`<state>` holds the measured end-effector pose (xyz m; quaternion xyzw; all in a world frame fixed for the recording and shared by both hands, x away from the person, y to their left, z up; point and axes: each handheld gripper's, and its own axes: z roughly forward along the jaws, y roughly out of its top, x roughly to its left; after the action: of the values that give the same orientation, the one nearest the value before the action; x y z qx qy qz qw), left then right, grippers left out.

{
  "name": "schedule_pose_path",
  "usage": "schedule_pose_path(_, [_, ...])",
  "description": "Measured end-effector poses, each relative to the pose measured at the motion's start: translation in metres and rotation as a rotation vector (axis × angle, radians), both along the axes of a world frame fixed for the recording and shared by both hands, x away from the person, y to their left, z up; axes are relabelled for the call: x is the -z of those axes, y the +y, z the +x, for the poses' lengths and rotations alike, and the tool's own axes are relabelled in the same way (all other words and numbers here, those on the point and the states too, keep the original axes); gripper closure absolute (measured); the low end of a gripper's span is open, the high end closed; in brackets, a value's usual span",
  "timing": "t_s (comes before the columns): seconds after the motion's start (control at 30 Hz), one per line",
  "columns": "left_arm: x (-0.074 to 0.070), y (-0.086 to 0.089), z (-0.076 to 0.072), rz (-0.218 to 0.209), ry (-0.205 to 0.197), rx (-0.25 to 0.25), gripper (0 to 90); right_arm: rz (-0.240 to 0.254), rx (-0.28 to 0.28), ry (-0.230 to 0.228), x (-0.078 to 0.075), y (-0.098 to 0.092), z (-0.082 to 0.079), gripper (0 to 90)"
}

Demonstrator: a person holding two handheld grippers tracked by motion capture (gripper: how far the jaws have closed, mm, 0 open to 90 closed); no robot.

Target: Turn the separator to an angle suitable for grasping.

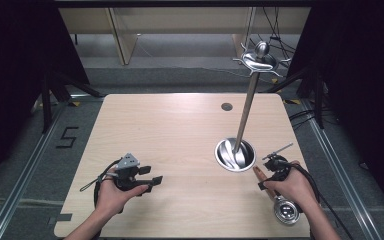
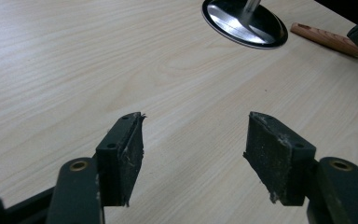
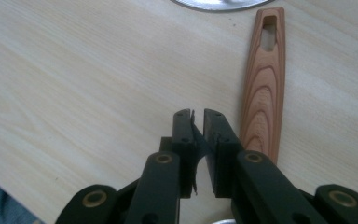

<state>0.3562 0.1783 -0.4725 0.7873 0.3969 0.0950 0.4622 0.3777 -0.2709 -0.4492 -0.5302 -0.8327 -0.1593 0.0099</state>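
Observation:
A utensil with a wooden handle (image 1: 258, 172) (image 3: 262, 88) and a round metal bowl (image 1: 286, 212) lies flat at the table's near right, partly under the person's right hand. My right gripper (image 1: 272, 172) (image 3: 197, 114) hovers just left of the handle; its jaws are all but together with nothing between them. The handle's slotted end points at the round base (image 1: 235, 154) (image 2: 244, 23) of a metal stand, whose pole rises to a hooked top (image 1: 257, 60). My left gripper (image 1: 151, 175) (image 2: 196, 123) is held low over bare wood at the near left, open and empty.
The wooden table (image 1: 180, 130) has a dark grommet hole (image 1: 226, 106) near its far edge. Cables trail on the floor to the right. Desk legs stand beyond the table's far side.

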Motion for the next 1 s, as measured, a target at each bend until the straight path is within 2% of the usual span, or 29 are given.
schedule_pose_path(0.07, [0.000,0.000,0.000,0.001,0.000,-0.007,35.8,0.000,-0.014,-0.018,0.003,0.001,0.003,84.7])
schedule_pose_path(0.13, [0.001,0.000,0.000,0.007,-0.003,-0.014,35.7,-0.026,0.017,-0.003,0.004,0.006,0.005,84.5])
schedule_pose_path(0.17, [0.001,0.000,0.001,0.011,0.001,-0.010,35.6,-0.055,0.023,-0.023,0.007,0.009,0.006,84.6])
schedule_pose_path(0.2, [0.001,0.000,0.001,0.011,0.011,0.000,35.6,-0.059,0.016,-0.022,0.009,0.012,0.007,84.9])
schedule_pose_path(0.23, [0.001,0.000,0.001,0.010,0.010,-0.002,35.6,-0.084,-0.018,-0.033,0.011,0.011,0.009,85.7])
schedule_pose_path(0.27, [0.001,0.000,0.001,0.009,0.009,-0.002,35.6,-0.096,-0.020,-0.034,0.011,0.013,0.010,86.6])
schedule_pose_path(0.3, [0.001,0.000,0.001,0.009,0.009,-0.001,35.5,-0.101,-0.043,-0.054,0.013,0.014,0.012,87.7])
schedule_pose_path(0.33, [0.001,0.000,0.001,0.010,0.008,-0.002,35.6,-0.120,-0.029,-0.051,0.014,0.016,0.012,88.4])
schedule_pose_path(0.53, [0.001,-0.001,0.001,0.004,0.006,-0.009,35.5,-0.135,-0.028,-0.068,0.014,0.019,0.014,90.0])
schedule_pose_path(0.57, [0.001,0.000,0.002,0.010,0.009,0.001,35.5,-0.121,-0.016,-0.060,0.015,0.019,0.013,90.0])
schedule_pose_path(0.67, [0.001,-0.001,0.001,0.003,-0.002,-0.013,35.5,-0.124,-0.018,-0.069,0.015,0.018,0.013,90.0])
schedule_pose_path(0.7, [0.001,-0.001,0.001,0.004,-0.001,-0.012,35.5,-0.125,-0.013,-0.058,0.014,0.018,0.013,90.0])
schedule_pose_path(0.73, [0.001,-0.001,0.001,0.001,0.002,-0.008,35.5,-0.150,-0.019,-0.077,0.015,0.017,0.014,90.0])
schedule_pose_path(0.77, [0.001,-0.001,0.001,0.004,0.008,-0.001,35.5,-0.119,-0.009,-0.067,0.014,0.019,0.013,90.0])
schedule_pose_path(0.87, [0.001,-0.001,0.001,0.007,0.002,-0.003,35.5,-0.124,-0.018,-0.067,0.012,0.019,0.013,90.0])
schedule_pose_path(0.9, [0.001,-0.001,0.001,0.008,0.001,-0.003,35.5,-0.107,0.006,-0.052,0.011,0.020,0.013,90.0])
schedule_pose_path(1.0, [0.000,0.000,0.001,0.005,0.001,-0.004,35.5,-0.109,0.008,-0.058,0.010,0.019,0.013,90.0])
